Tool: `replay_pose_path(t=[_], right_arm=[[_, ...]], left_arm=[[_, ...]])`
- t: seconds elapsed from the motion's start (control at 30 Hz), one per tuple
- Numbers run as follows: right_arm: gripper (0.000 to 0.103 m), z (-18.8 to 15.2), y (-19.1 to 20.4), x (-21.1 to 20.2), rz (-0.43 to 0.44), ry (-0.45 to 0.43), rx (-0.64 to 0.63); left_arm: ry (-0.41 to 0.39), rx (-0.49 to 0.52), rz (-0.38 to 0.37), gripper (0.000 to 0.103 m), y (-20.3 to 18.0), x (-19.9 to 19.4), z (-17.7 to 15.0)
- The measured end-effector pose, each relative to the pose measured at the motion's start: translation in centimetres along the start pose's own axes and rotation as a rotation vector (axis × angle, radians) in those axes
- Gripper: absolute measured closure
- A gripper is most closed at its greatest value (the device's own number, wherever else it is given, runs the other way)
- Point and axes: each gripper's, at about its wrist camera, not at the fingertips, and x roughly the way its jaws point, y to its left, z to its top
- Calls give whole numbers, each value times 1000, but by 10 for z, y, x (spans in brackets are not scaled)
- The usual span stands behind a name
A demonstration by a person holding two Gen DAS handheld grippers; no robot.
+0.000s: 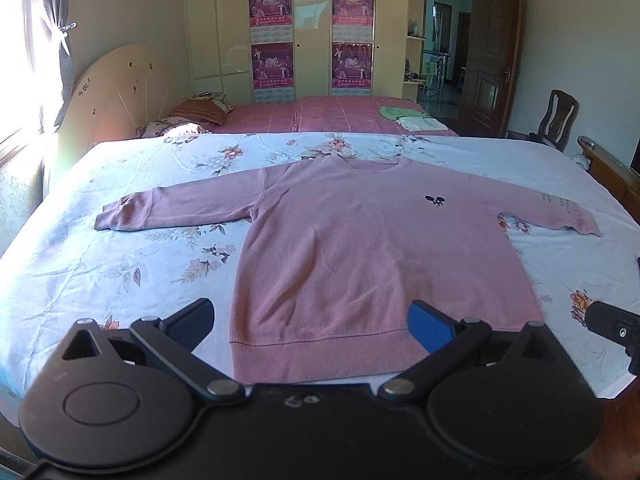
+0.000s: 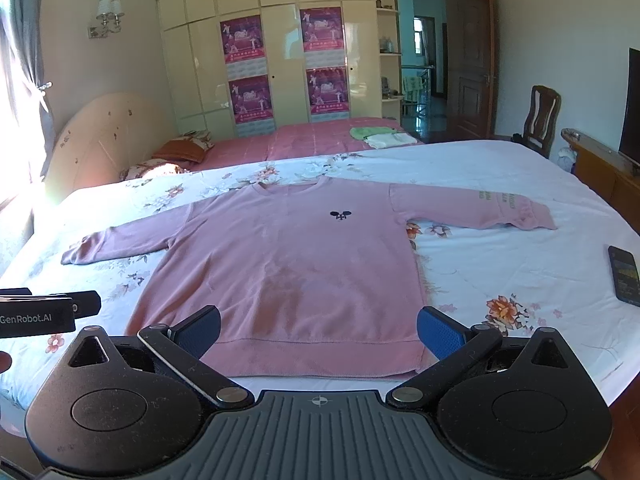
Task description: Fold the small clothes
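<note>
Both grippers hover spread wide and empty above the hem — the left gripper [image 1: 311, 322] over the hem's left part, the right gripper [image 2: 319, 330] over its right part. The pink sweatshirt [image 1: 360, 248] lies flat and face up on the floral bedsheet [image 1: 120, 256], both sleeves spread out to the sides, nothing folded yet. So the work looks to be at its very start. Next probably comes a sleeve or side edge pinched and carried across the body — a low, clean pinch of fabric only. A phone [image 2: 625, 274] lies on the sheet well to the right; folded clothes [image 1: 412, 118] sit on the far pink bed [image 1: 320, 116].
</note>
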Motion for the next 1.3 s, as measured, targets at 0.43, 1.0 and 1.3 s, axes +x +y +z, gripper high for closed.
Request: replay_pose_path(t=[0.43,1.0,1.3], right_arm=[[0,35,-51,54,-66,-7,18],[0,96,-134,168,-76,21,56],[0,111,-193,237,-102,53,93]], left_arm=[[11,-3,2,0,-17,63,33],[49,-24,26,0,-72,174,88],[70,-46,3,0,-102,238,108]])
